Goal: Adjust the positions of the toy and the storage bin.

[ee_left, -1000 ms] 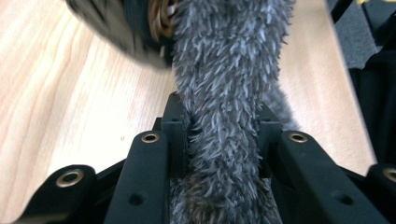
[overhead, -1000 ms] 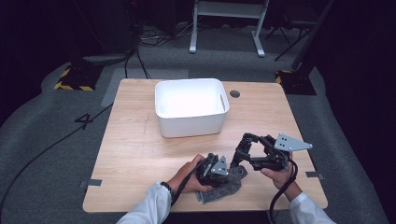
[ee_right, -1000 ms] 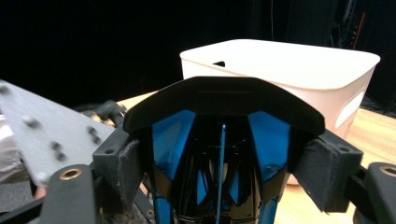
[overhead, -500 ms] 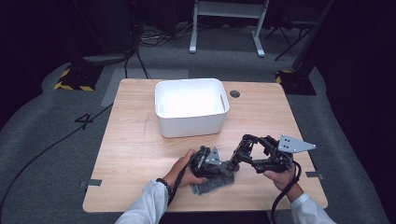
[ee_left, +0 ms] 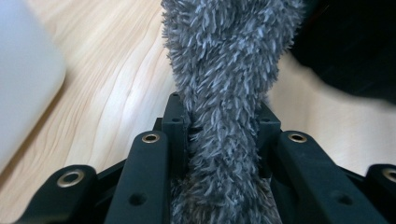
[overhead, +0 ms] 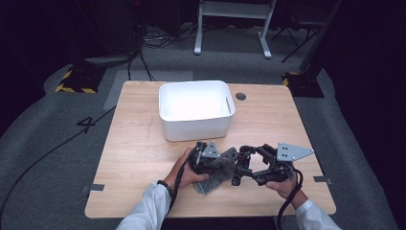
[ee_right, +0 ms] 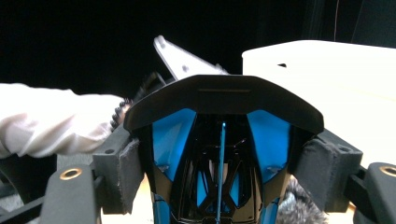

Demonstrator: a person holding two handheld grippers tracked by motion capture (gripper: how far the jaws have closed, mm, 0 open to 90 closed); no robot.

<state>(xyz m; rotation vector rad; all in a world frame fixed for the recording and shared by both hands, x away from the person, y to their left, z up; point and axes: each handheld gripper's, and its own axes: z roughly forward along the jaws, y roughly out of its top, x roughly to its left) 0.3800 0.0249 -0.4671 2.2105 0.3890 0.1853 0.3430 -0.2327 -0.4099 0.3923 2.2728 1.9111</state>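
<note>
A grey fluffy cloth (overhead: 216, 171) hangs near the table's front edge. My left gripper (overhead: 224, 162) is shut on it. In the left gripper view the cloth (ee_left: 224, 70) runs up between the two jaws of the left gripper (ee_left: 224, 123) and is pinched there. My right gripper (overhead: 241, 168) points left at it and is shut on a black and blue plastic piece (ee_right: 219, 126). The pads (ee_right: 130, 173) of the right gripper (ee_right: 223, 175) press on that piece's two sides. A tuft of the cloth (ee_right: 294, 205) shows below it.
A white bin (overhead: 195, 108) stands on the wooden table (overhead: 134, 148) just beyond both grippers and looks empty. The bin (ee_right: 327, 70) is at the right gripper view's right. A white sleeve (ee_right: 46, 123) crosses that view's left. A round hole (overhead: 241, 96) sits right of the bin.
My left gripper has moved left and away from the front edge, toward the bin, taking the cloth along. The right gripper has kept its place.
</note>
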